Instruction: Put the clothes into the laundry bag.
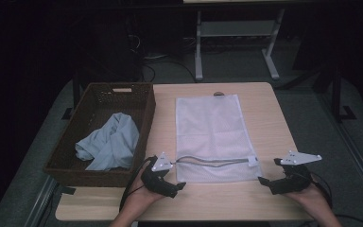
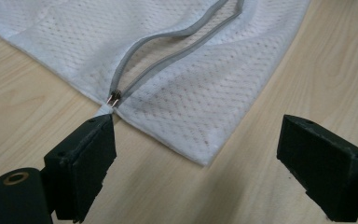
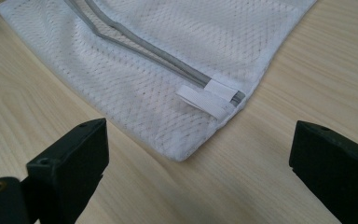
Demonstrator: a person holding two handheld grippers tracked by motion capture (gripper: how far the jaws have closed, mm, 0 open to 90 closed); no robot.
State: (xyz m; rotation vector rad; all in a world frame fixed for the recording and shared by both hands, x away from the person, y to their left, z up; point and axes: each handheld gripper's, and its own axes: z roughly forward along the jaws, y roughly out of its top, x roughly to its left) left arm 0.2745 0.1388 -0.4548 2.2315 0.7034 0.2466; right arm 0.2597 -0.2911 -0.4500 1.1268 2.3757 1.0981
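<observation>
Mesh bag (image 1: 212,132) | white, flat, grey zip (gaping) | both tools spread, empty

The mesh laundry bag (image 1: 212,137) lies flat mid-table (image 1: 274,118); the wicker basket (image 1: 144,123) stands left of it; a crumpled cloth (image 1: 108,142) lies inside the basket.

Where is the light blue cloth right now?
In the high view, the light blue cloth lies crumpled inside the brown wicker basket on the table's left side, beside the white mesh bag.
</observation>
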